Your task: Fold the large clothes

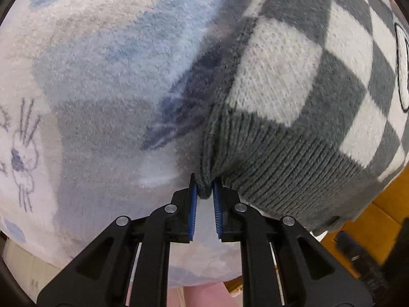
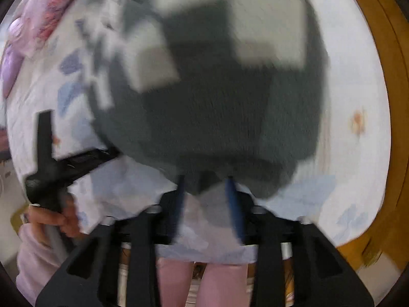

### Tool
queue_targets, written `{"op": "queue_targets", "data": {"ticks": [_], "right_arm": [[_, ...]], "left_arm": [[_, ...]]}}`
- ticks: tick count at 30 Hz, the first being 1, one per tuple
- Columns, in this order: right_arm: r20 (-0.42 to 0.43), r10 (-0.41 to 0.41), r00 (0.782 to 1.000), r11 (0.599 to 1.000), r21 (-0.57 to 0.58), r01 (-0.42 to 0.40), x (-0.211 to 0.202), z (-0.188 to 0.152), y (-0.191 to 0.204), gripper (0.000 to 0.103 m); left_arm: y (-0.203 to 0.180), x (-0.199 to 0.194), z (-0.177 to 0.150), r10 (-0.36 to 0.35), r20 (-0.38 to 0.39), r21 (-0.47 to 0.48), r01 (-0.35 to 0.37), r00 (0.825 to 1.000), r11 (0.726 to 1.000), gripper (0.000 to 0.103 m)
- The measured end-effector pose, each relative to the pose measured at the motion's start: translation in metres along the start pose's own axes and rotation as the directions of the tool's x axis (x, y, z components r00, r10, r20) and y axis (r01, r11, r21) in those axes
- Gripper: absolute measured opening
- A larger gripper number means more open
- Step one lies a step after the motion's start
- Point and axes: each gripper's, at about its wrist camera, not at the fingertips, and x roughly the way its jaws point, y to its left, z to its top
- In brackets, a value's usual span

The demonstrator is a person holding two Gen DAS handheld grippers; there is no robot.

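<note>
A grey and white checkered knit sweater (image 1: 294, 81) lies on a fleece blanket with a blue and white pattern (image 1: 107, 76). My left gripper (image 1: 205, 192) is shut on the corner of the sweater's grey ribbed hem (image 1: 281, 168), pinched between the blue pads. In the blurred right wrist view the sweater (image 2: 209, 107) fills the middle. My right gripper (image 2: 205, 186) has its blue fingers spread apart with a dark edge of the sweater between them. The left gripper (image 2: 51, 168) and the hand holding it show at the left.
A wooden edge (image 2: 383, 76) runs down the right side of the blanket-covered surface. Orange-brown boxes (image 1: 378, 217) sit below the sweater at right. A pink and purple cloth (image 2: 38, 12) lies at the far left. Pink-clad legs (image 2: 199, 281) show below.
</note>
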Motion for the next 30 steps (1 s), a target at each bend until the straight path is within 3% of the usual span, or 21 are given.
{"op": "queue_targets", "data": {"ticks": [1, 2, 4, 6, 7, 8, 9, 10, 11, 12, 13, 14, 15, 17, 19, 22, 27, 30], "right_arm": [[0.028, 0.030, 0.999, 0.998, 0.053, -0.032, 0.000, -0.002, -0.008, 0.049], [0.081, 0.123, 0.989, 0.982, 0.132, -0.133, -0.001, -0.004, -0.018, 0.049], [0.130, 0.233, 0.964, 0.940, 0.223, -0.257, 0.003, 0.001, -0.028, 0.048], [0.156, 0.249, 0.956, 0.892, 0.347, -0.289, 0.014, 0.009, -0.041, 0.050], [0.184, 0.294, 0.938, 0.840, 0.419, -0.345, 0.018, 0.011, -0.049, 0.050], [0.234, 0.359, 0.903, 0.759, 0.490, -0.429, 0.019, 0.011, -0.057, 0.053], [0.269, 0.400, 0.876, 0.715, 0.506, -0.482, 0.019, 0.012, -0.059, 0.053], [0.277, 0.410, 0.869, 0.706, 0.507, -0.495, 0.018, 0.014, -0.058, 0.048], [0.264, 0.389, 0.883, 0.714, 0.519, -0.470, 0.020, 0.016, -0.057, 0.025], [0.262, 0.377, 0.889, 0.703, 0.544, -0.458, 0.023, 0.015, -0.059, 0.010], [0.281, 0.389, 0.878, 0.672, 0.565, -0.478, 0.029, 0.015, -0.062, 0.004], [0.293, 0.397, 0.870, 0.659, 0.569, -0.492, 0.031, 0.015, -0.062, 0.003], [0.287, 0.377, 0.881, 0.680, 0.560, -0.473, 0.027, 0.016, -0.060, 0.003], [0.251, 0.302, 0.920, 0.761, 0.518, -0.391, 0.012, 0.014, -0.048, 0.003], [0.236, 0.263, 0.935, 0.801, 0.487, -0.348, 0.000, 0.005, -0.043, 0.003], [0.226, 0.304, 0.925, 0.760, 0.529, -0.379, 0.000, -0.012, -0.058, 0.002], [0.186, 0.255, 0.949, 0.808, 0.498, -0.315, 0.004, 0.000, -0.068, 0.002], [0.143, 0.179, 0.973, 0.865, 0.448, -0.225, 0.029, 0.026, -0.059, 0.003]], "left_arm": [[-0.008, -0.003, 0.014, 0.005, -0.002, 0.008, -0.005, 1.000, 1.000, 0.012], [-0.009, -0.007, 0.015, 0.014, -0.001, 0.024, -0.014, 1.000, 1.000, 0.012], [-0.011, -0.015, 0.016, 0.019, 0.002, 0.033, -0.019, 1.000, 0.999, 0.012], [-0.011, -0.024, 0.014, 0.006, 0.009, 0.032, -0.006, 1.000, 0.999, 0.012], [-0.012, -0.028, 0.014, 0.000, 0.016, 0.034, 0.000, 1.000, 0.999, 0.012], [-0.014, -0.040, 0.012, -0.007, 0.025, 0.034, 0.006, 1.000, 0.999, 0.012], [-0.010, -0.047, 0.010, -0.024, 0.032, 0.032, 0.023, 0.999, 0.999, 0.012], [-0.006, -0.053, 0.009, -0.041, 0.038, 0.027, 0.040, 0.998, 0.999, 0.012], [-0.002, -0.058, 0.008, -0.041, 0.042, 0.020, 0.040, 0.998, 0.999, 0.009], [0.005, -0.061, 0.008, 0.060, 0.043, 0.017, -0.060, 0.997, 0.998, 0.000], [0.013, -0.059, 0.008, 0.167, 0.049, 0.020, -0.169, 0.985, 0.985, 0.000], [0.024, -0.058, 0.008, 0.152, 0.040, 0.011, -0.152, 0.988, 0.988, 0.000], [0.039, -0.058, 0.007, 0.089, 0.020, -0.033, -0.088, 0.996, 0.996, 0.000], [0.054, -0.068, 0.004, 0.068, 0.035, -0.074, -0.065, 0.997, 0.995, 0.000], [0.057, -0.075, 0.004, 0.039, 0.054, -0.081, -0.034, 0.998, 0.996, 0.000], [0.046, -0.080, 0.003, -0.050, 0.066, -0.081, 0.055, 0.997, 0.995, 0.000], [-0.009, -0.081, -0.001, -0.152, 0.081, 0.025, 0.151, 0.985, 0.988, 0.000], [-0.053, -0.085, 0.004, -0.068, 0.164, 0.157, 0.042, 0.984, 0.987, 0.000]]}}
